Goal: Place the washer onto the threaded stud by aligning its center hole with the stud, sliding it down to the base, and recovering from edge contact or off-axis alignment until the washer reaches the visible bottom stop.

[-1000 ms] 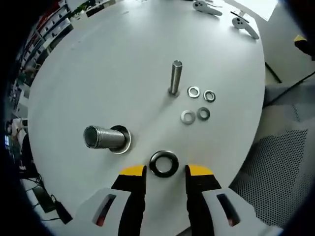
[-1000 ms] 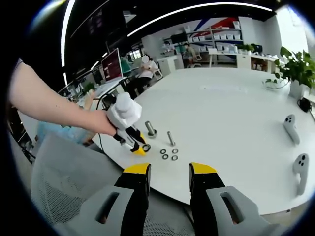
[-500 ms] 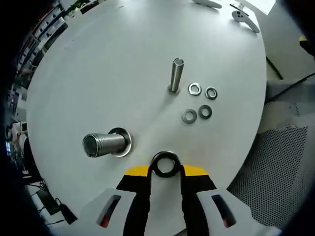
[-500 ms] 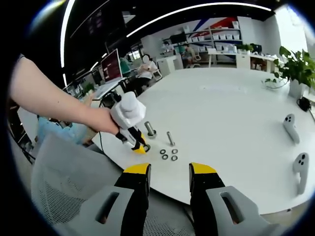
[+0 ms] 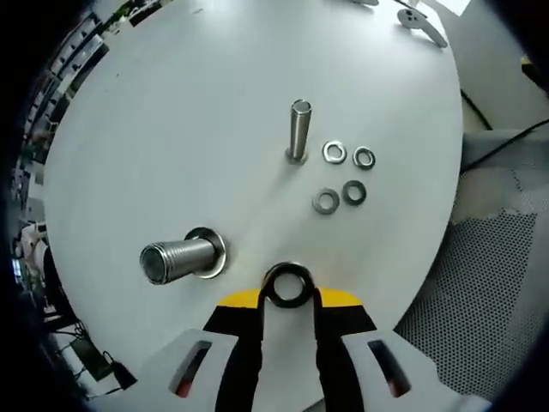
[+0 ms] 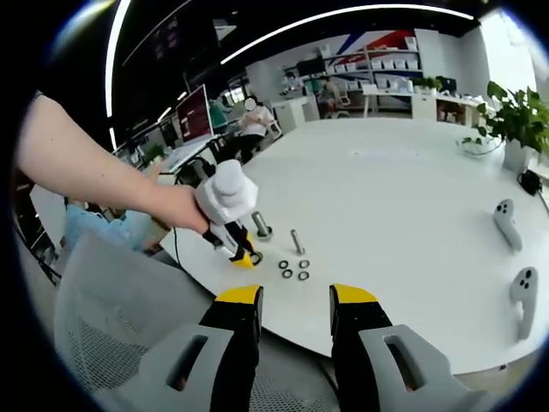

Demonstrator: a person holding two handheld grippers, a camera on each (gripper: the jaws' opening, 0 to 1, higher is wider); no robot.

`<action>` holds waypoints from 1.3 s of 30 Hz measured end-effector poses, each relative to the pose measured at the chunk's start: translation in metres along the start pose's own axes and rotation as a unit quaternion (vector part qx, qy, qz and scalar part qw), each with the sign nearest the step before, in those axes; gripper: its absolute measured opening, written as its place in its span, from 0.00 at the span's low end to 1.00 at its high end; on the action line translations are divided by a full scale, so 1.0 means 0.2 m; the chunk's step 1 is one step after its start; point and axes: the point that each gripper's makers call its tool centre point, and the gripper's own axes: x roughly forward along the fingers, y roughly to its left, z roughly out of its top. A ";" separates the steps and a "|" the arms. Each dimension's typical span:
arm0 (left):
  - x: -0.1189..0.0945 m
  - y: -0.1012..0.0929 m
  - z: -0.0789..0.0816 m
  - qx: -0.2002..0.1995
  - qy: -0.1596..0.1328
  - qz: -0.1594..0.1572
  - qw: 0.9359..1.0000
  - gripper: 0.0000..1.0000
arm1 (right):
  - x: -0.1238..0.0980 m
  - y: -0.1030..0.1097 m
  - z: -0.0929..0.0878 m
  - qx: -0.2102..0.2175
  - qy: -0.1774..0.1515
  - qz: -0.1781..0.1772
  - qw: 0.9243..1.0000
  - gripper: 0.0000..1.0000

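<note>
Left gripper (image 5: 289, 297) clenched on the washer (image 5: 288, 286), yellow tips pressed against its two sides. Washer: dark ring, glossy, wide centre hole, held at the near edge of the table (image 5: 189, 103); cannot tell if it rests on the surface or is just off it.

Stud (image 5: 298, 130): slim, upright, metal, standing far of the washer and slightly right, with a small base flange. Washer well apart from it, bare white table between them. Big bolt (image 5: 178, 257): thick, threaded, sitting on its own wide flange, left of the washer and near it.

Four small washers (image 5: 343, 176) lie flat in a loose cluster just right of the stud; two pale, one darker at the near right. None touches the stud.

Table is round and white. Its rim curves close on the right, with grey mesh flooring beyond. Open surface spreads left and far of the stud. Two white controllers (image 6: 513, 257) lie at the far right edge.

Right gripper (image 6: 294, 299) hangs off the table's near side, jaws apart, holding nothing. From there the left gripper (image 6: 246, 257) shows in a person's hand (image 6: 184, 210), tips down by the big bolt (image 6: 262, 226), stud (image 6: 298, 241) to its right.
</note>
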 end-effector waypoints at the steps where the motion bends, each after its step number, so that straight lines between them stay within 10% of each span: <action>1: 0.00 0.00 0.00 0.001 -0.004 0.001 1.000 0.11 | 0.00 0.00 0.00 0.000 0.001 0.000 1.000 0.33; 3: 0.00 0.02 -0.04 0.067 0.020 0.012 0.997 0.00 | 0.00 0.00 0.00 0.000 0.001 -0.001 1.000 0.33; 10: -0.02 -0.01 -0.01 -0.009 -0.022 -0.006 1.000 0.00 | 0.00 0.00 0.00 0.001 0.001 -0.002 1.000 0.33; 39: 0.00 -0.02 -0.01 -0.007 -0.046 -0.002 0.999 0.00 | -0.01 -0.01 -0.01 0.002 0.002 -0.006 1.000 0.33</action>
